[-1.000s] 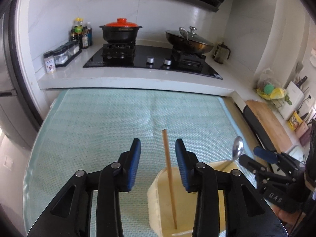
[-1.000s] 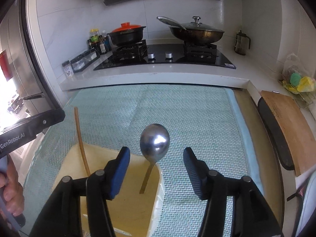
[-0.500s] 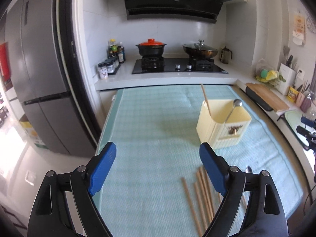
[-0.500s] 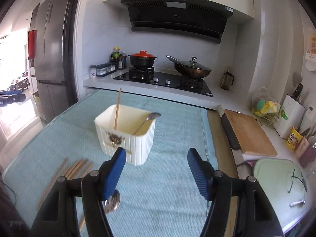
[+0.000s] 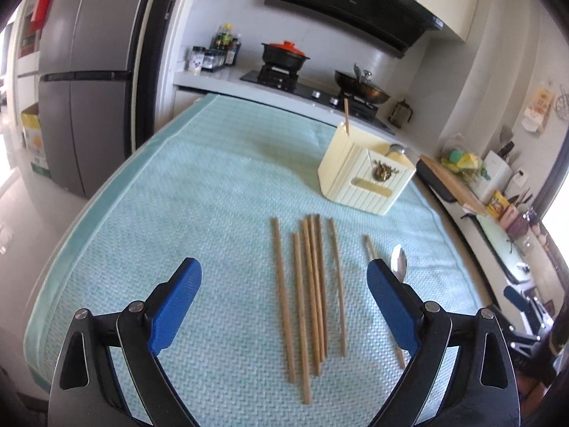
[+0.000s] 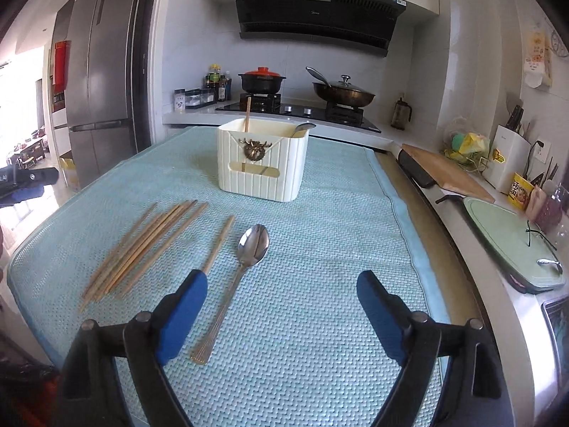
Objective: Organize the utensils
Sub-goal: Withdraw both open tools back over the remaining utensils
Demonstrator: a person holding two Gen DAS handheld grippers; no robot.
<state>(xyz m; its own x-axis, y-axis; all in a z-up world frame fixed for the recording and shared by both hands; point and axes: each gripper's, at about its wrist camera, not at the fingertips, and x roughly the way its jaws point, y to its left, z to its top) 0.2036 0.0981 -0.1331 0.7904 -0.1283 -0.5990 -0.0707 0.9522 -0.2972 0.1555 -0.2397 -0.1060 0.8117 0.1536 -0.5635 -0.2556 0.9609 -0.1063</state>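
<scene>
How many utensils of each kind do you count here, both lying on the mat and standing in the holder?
Loose chopsticks on the mat: 7
Standing chopstick in the holder: 1
Loose spoon on the mat: 1
Standing spoon in the holder: 1
Total: 10

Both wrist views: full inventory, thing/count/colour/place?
chopsticks: seven, wood, flat on mat
chopstick: one, wood, standing in holder
spoon: one, steel, on mat right of chopsticks
second spoon: one, steel, in holder
holder: one, cream, far on mat
mat: one, teal, covers table
pot: black, red lid, on stove
wok: dark, lidded, on stove
fridge: grey, left
left hand-held gripper: blue pads, open, empty
right hand-held gripper: blue pads, open, empty
</scene>
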